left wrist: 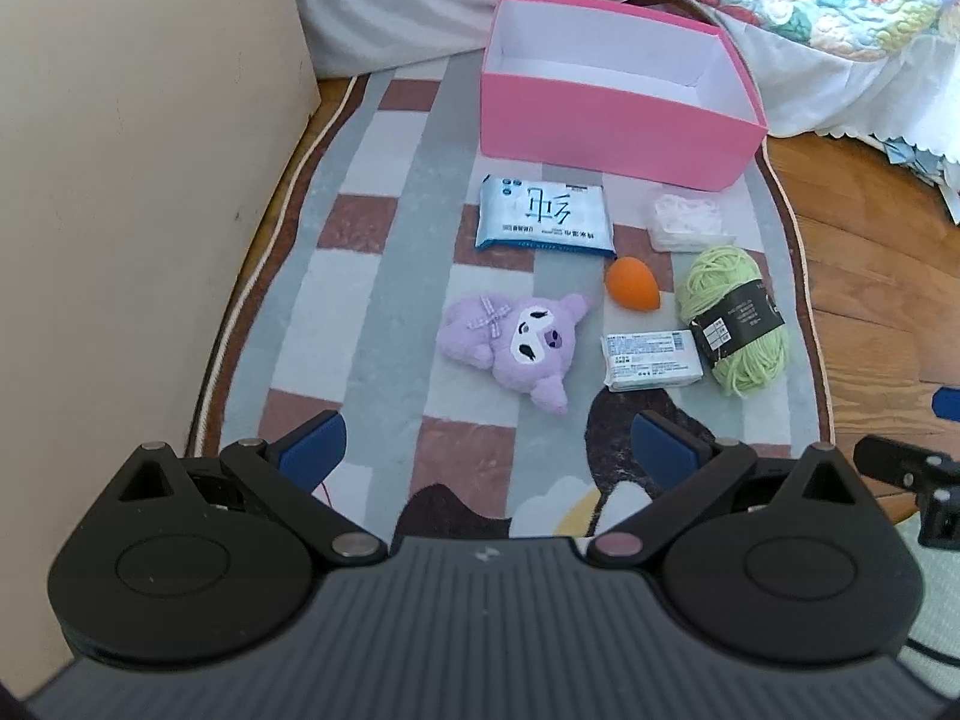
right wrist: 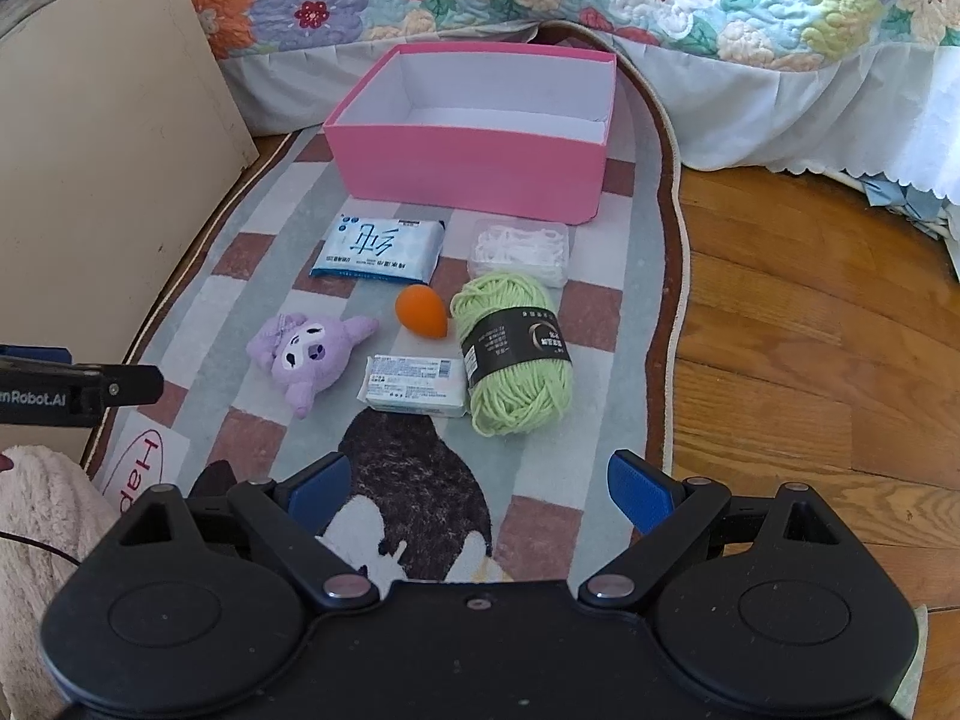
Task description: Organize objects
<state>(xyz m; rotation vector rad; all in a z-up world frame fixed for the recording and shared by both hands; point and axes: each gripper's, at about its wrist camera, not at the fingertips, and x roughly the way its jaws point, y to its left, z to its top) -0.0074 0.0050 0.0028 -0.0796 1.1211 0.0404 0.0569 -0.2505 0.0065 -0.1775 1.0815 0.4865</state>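
My left hand-held gripper and my right hand-held gripper are both wide apart with nothing in them. The pink cardboard box sits on the checked rug. Just in front lie the purple plush toy, orange egg-shaped sponge and green yarn ball.

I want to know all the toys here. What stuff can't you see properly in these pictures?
- Pink box floor: near wall hides most of it, both views.
- Small white packet print: too small to read.
- Clear case contents: white bits, too small to name.
- Left gripper: cut off by right wrist view's edge.
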